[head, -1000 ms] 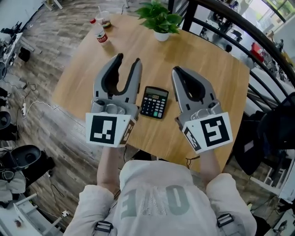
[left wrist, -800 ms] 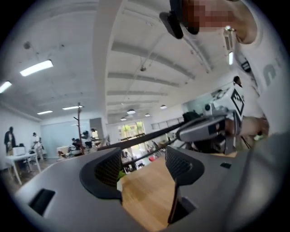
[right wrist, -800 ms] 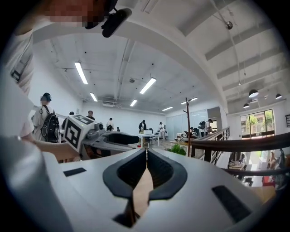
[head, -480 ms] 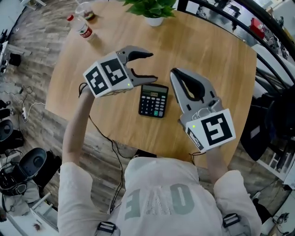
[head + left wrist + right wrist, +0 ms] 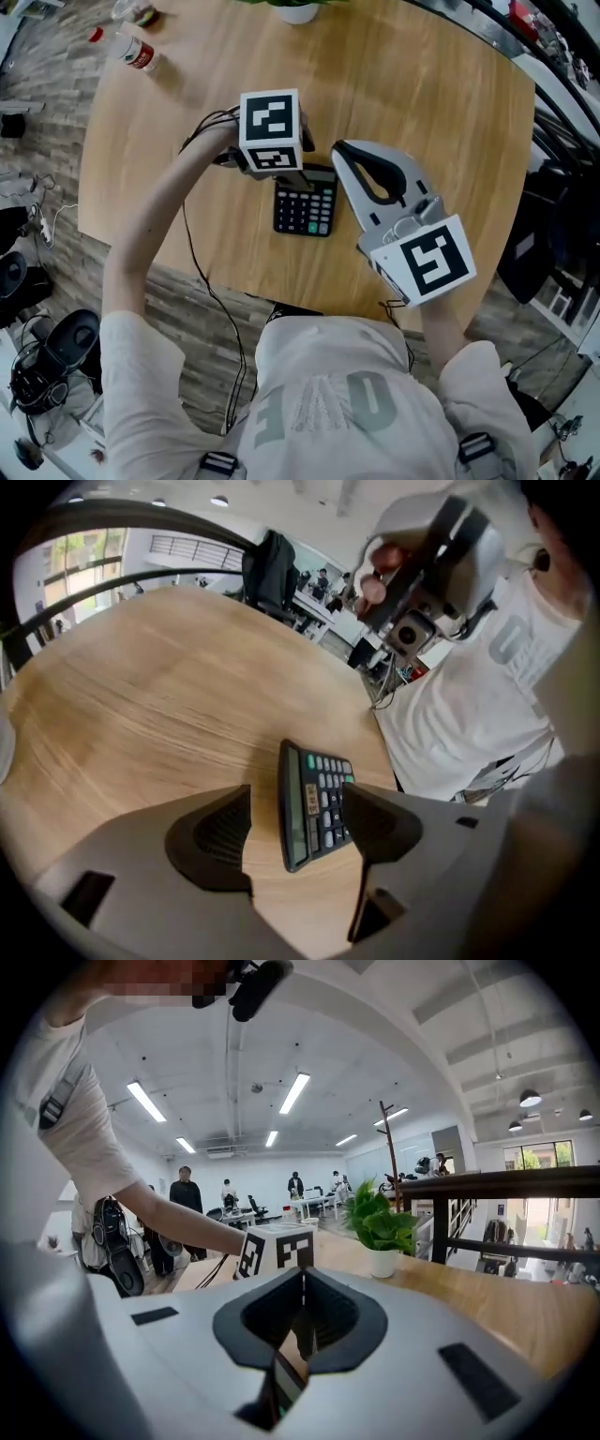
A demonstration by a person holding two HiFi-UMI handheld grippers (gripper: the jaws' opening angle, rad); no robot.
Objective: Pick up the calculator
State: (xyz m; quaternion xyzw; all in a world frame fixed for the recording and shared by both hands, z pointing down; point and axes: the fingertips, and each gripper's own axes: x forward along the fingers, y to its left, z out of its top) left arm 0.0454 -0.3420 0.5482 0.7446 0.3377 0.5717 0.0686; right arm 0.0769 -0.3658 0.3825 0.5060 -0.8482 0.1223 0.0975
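Observation:
A black calculator (image 5: 302, 208) lies flat on the round wooden table (image 5: 441, 122), near its front edge. My left gripper (image 5: 289, 172) points steeply down over the calculator's far end, its marker cube hiding the fingertips in the head view. In the left gripper view the calculator (image 5: 314, 803) lies in the gap of the left gripper (image 5: 298, 822); the jaws stand wide and the pads are clear of it. My right gripper (image 5: 342, 155) hovers just right of the calculator, nearly level. In the right gripper view the right gripper (image 5: 302, 1288) is shut with nothing held.
A small bottle (image 5: 136, 54) lies at the table's far left and a potted plant (image 5: 295, 11) stands at the far edge, also seen as the plant (image 5: 380, 1227) in the right gripper view. A dark railing (image 5: 553, 56) runs along the right. A cable (image 5: 202, 272) hangs from the left arm.
The left gripper swung from pointing forward to pointing down, dropped over the calculator's far end, and its jaws opened wider. The right gripper sank a little beside the calculator, still shut.

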